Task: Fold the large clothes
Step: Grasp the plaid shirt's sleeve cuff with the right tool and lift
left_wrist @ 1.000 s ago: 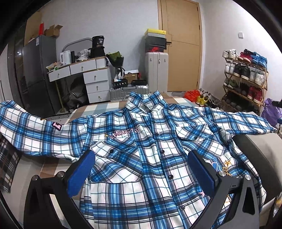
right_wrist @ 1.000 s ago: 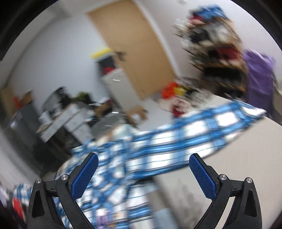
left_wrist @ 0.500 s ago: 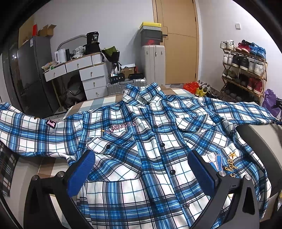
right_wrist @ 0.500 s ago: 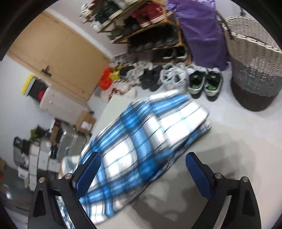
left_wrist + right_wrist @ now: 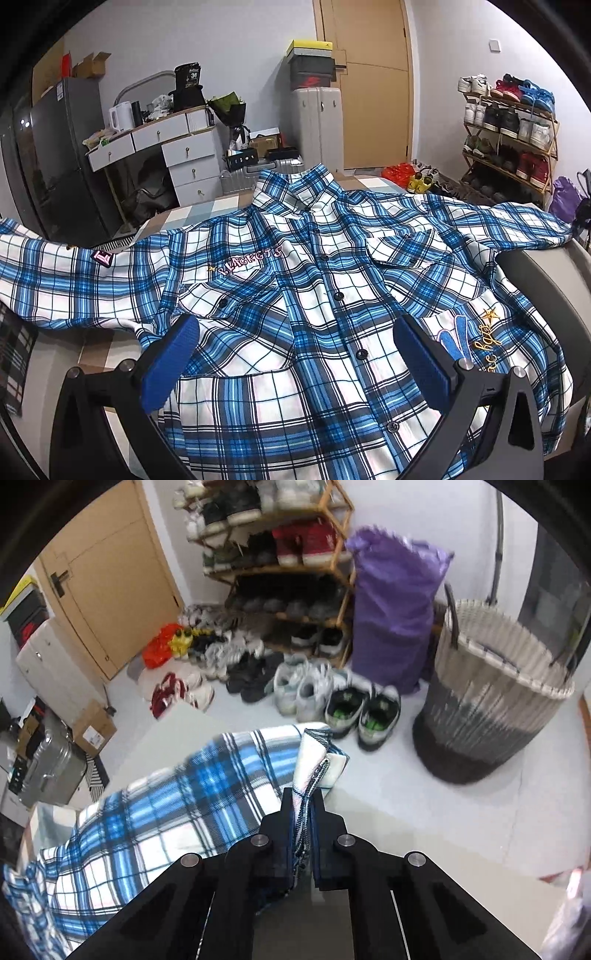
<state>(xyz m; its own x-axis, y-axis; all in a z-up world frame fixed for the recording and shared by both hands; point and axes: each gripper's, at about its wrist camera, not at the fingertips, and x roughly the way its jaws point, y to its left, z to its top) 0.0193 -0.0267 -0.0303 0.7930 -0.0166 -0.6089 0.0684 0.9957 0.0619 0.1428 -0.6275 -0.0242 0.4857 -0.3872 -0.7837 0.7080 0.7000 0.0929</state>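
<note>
- Your right gripper [image 5: 303,805] has just closed its jaws on the cuff [image 5: 314,764] of the shirt's sleeve; the cloth is pinched between the pads at the right edge of the bench [image 5: 424,834].
- Your left gripper [image 5: 295,354] hangs over the shirt [image 5: 314,295] with its jaws wide open; the near front of the shirt shows between them, and neither pad presses it.
- One shirt, blue and white plaid, lies buttoned and face up on the bench.
- Two sleeves: one spread far to the left, one running right to the cuff you hold.
- The collar [image 5: 295,184] points to the far side, the hem toward you, so the body's long axis runs near to far; the sleeves lie crosswise, left to right.
- Beyond the held cuff, on the floor, stand one woven basket [image 5: 491,709], one purple bag [image 5: 391,609] and one shoe rack [image 5: 280,554].
</note>
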